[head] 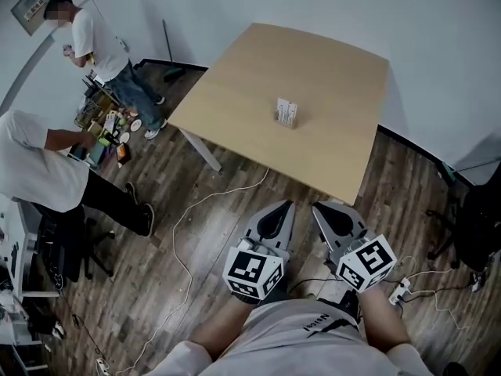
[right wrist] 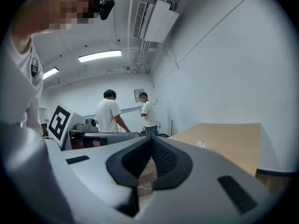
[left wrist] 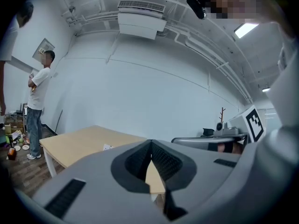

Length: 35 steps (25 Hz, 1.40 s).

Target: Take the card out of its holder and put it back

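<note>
Head view: the left tool (head: 282, 204) and the right tool (head: 323, 205) are held side by side close to the operator's body, above the wooden floor (head: 235, 202) and just short of the near edge of the surface (head: 329, 69). Each tool's marker cube faces the operator, and both tools point toward the surface. The card holder (head: 286, 121) stands upright near the centre of the surface, well apart from both tools, with the white card (head: 287, 110) seated in it; finer detail of the card is too small to resolve. A white cable (head: 188, 210) runs across the floor from below the near edge of the surface toward the lower left, and a white power strip (head: 399, 291) lies on the floor at the operator's right. Two persons (head: 47, 163) stand to the left of the surface, beside a cart of small items. Left gripper view: the jaws of the left tool are pressed together at the tips, with no object gripped; the card holder appears as a small white item on the surface beyond them. Right gripper view: the jaws of the right tool are likewise closed tip to tip and empty, with the surface to their right.
</note>
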{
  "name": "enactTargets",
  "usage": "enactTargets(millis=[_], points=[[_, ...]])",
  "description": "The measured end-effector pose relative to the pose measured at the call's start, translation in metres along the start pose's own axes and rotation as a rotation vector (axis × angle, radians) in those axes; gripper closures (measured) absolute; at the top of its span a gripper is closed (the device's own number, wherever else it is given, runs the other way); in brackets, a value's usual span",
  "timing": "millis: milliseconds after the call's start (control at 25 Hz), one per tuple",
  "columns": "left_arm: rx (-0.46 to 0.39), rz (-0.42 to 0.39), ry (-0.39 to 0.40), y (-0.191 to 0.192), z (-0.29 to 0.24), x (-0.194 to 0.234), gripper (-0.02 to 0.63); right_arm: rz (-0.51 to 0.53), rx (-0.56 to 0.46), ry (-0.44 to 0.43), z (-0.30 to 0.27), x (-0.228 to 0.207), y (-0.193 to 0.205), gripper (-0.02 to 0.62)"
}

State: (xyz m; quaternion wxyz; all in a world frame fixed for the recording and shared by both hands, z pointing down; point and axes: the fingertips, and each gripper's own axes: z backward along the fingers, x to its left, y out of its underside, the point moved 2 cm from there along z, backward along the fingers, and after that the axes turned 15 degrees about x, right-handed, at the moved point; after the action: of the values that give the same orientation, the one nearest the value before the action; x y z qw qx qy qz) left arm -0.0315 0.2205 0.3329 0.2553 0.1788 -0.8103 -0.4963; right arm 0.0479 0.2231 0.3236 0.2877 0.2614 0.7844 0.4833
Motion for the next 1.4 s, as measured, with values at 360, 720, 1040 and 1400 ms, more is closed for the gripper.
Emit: enactTargets(millis=[360, 720, 1040, 1400], points=[[0.010, -0.006, 0.068, -0.030, -0.036, 0.080, 0.594, 0.002, 0.012, 0.089, -0.071, -0.033, -0.037, 0.581], [0.031, 0.012, 0.075, -0.047, -0.080, 0.128, 0.594, 0.003, 0.019, 0.102, -0.121, -0.085, -0.061, 0.581], [0.057, 0.005, 0.074, -0.071, -0.162, 0.163, 0.594, 0.018, 0.044, 0.061, -0.177, -0.167, -0.070, 0.580], [0.110, 0.024, 0.039, -0.072, -0.247, 0.197, 0.594, -0.004, 0.121, -0.022, -0.240, -0.254, -0.035, 0.578]])
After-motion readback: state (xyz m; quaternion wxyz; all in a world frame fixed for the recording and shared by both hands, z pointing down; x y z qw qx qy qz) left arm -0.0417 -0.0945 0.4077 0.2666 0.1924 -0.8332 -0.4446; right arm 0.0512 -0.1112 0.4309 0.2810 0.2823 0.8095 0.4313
